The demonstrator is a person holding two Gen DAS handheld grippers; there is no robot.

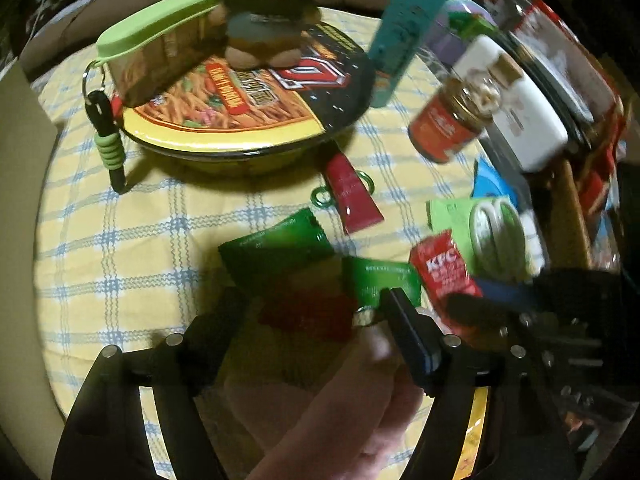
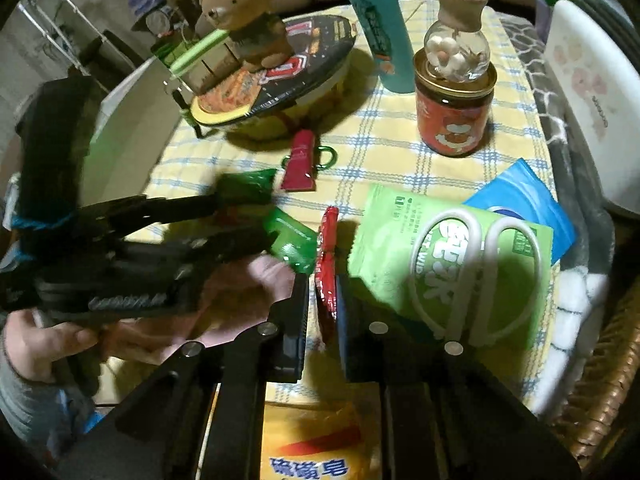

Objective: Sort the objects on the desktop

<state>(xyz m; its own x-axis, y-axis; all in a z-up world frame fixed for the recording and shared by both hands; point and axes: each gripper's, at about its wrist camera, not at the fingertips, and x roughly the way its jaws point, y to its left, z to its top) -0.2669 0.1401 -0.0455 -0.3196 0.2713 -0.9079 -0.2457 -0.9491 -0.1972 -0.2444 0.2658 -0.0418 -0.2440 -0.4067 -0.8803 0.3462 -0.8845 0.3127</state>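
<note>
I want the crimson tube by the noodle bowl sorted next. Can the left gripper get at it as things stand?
Probably yes: the left gripper is open and empty, and the crimson tube lies uncovered on the cloth beyond the green sachets.

I see the bear (image 2: 244, 12) sitting on the noodle bowl (image 2: 280, 84) at the back of the table (image 2: 384, 148); right of it, a small bottle (image 2: 456, 44) stands on the jar (image 2: 454, 116), scissors (image 2: 476, 276) lying on the wipes pack (image 2: 384, 232) in front

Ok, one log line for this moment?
left hand-held gripper: open over green packets | right hand-held gripper: shut on red KFC sachet
</note>
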